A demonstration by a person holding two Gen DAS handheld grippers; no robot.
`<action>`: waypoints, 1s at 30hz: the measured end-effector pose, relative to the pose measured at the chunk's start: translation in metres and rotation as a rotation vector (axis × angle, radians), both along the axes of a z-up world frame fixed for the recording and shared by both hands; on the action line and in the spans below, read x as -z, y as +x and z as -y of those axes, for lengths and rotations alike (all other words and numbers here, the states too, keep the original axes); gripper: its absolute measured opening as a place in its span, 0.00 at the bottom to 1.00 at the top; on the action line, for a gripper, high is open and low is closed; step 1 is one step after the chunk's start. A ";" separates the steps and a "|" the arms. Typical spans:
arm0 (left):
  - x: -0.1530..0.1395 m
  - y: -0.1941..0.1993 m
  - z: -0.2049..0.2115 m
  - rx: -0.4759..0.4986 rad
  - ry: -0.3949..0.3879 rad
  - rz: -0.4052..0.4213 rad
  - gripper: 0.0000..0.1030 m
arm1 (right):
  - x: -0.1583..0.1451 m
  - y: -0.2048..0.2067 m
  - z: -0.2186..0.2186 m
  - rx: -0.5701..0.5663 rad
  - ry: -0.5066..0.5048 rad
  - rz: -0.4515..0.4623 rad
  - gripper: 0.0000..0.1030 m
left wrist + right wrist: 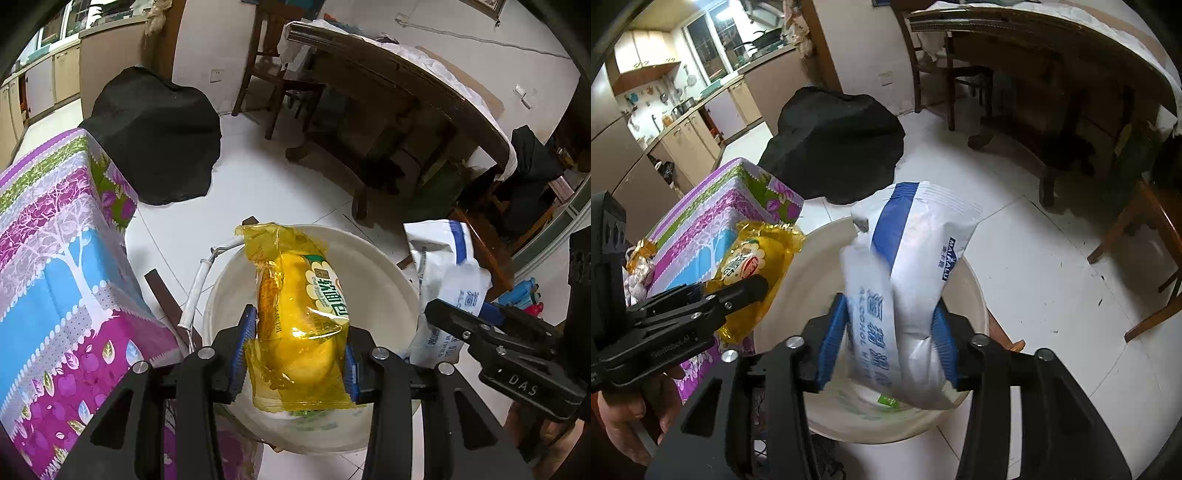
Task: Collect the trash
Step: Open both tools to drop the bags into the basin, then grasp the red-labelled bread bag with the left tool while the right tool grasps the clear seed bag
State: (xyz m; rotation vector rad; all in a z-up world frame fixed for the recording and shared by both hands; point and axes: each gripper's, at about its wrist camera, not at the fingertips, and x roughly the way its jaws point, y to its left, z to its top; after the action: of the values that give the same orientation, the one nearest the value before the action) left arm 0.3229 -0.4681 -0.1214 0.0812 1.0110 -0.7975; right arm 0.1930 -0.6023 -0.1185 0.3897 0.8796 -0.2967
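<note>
My left gripper (299, 354) is shut on a yellow snack wrapper (303, 306), and its blue pads press both sides of it. The wrapper hangs over a white bucket (388, 273) on the floor. In the right wrist view my right gripper (890, 343) holds its pads a little apart from a white and blue wipes pack (912, 273). The pack stands between the pads over the same bucket (975, 295), and its left edge is blurred. The other gripper shows at the side of each view: the right one (461, 325) and the left one (738, 291) with the yellow wrapper (753, 258).
A table with a purple and blue patterned cloth (55, 258) stands just left of the bucket. A black covered object (155, 136) sits on the tiled floor behind it. A dark wooden dining table (406, 74) and chairs (1145, 258) stand farther back and to the right.
</note>
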 end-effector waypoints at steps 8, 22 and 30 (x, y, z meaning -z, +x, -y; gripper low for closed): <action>0.000 0.002 -0.004 -0.015 0.001 0.009 0.49 | -0.003 -0.006 0.003 0.014 0.002 0.024 0.56; -0.007 0.000 -0.012 -0.018 -0.007 0.019 0.49 | -0.014 -0.013 -0.008 -0.006 -0.026 0.069 0.56; -0.022 0.001 -0.121 -0.122 -0.015 0.089 0.61 | -0.056 -0.030 -0.092 -0.160 -0.214 0.321 0.64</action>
State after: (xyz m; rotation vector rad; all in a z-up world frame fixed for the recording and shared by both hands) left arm 0.3234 -0.3469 -0.0992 0.0413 0.9169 -0.6846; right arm 0.1626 -0.5106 -0.0625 0.1603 0.5533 -0.1719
